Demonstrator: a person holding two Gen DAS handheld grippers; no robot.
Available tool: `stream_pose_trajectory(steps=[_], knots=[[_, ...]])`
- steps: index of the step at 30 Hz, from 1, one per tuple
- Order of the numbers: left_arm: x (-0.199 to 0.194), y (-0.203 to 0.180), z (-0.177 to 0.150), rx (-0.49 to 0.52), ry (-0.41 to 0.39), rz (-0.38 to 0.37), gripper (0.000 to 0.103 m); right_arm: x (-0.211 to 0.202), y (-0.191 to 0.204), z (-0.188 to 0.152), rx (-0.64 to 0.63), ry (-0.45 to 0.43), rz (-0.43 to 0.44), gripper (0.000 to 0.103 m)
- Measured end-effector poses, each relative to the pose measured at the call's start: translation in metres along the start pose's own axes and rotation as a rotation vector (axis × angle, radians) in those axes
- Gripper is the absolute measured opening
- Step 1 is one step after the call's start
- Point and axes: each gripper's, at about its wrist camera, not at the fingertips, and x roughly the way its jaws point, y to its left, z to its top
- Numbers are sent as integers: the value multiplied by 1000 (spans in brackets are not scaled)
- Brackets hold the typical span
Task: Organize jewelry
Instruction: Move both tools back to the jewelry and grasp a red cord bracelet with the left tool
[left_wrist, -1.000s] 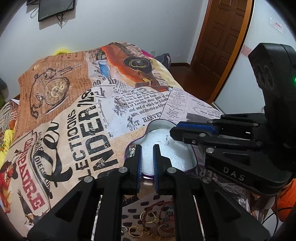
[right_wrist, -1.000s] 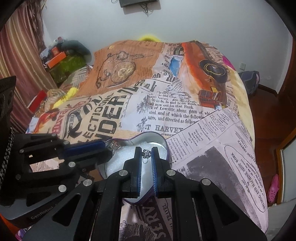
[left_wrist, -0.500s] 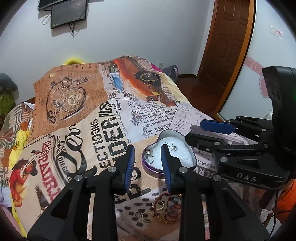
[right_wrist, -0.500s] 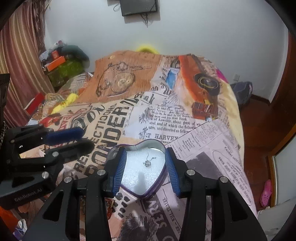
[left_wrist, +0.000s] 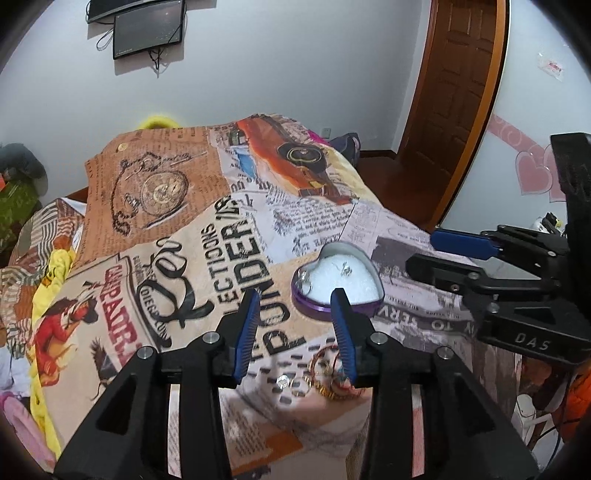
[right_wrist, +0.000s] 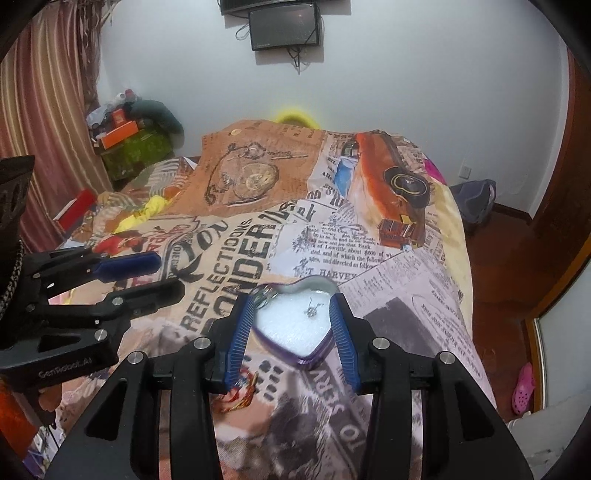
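A purple heart-shaped tin (left_wrist: 334, 308) with white padding lies on the printed bedspread; it also shows in the right wrist view (right_wrist: 314, 356). A small silver earring (left_wrist: 346, 270) rests on the padding, also in the right wrist view (right_wrist: 311, 309). A silver ring (left_wrist: 303, 277) sits at the tin's left rim. A heap of gold rings and bangles (left_wrist: 325, 376) lies in front of the tin. My left gripper (left_wrist: 295, 317) is open and empty above that heap. My right gripper (right_wrist: 291, 314) is open and empty, raised above the tin.
The bedspread (left_wrist: 184, 229) covers the whole bed. A wooden door (left_wrist: 454, 92) stands at the back right. A cluttered shelf (right_wrist: 129, 140) and a striped curtain (right_wrist: 44, 110) are at the left. A pink shoe (right_wrist: 524, 387) lies on the floor right.
Both grippers opened and pulled back from the tin. The right gripper let go of the silver earring, which now lies on the white padding. The ring lies at the tin's left rim.
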Motion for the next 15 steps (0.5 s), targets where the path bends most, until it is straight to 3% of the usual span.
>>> stream_pose_trajectory(steps=[7,15], knots=[[5,9,-22,-19,56,12,39,-3,6,-17,11,34,9,39],[31,7,-43,-48,154,-53,39,4,4,-41,45,87,9,40]])
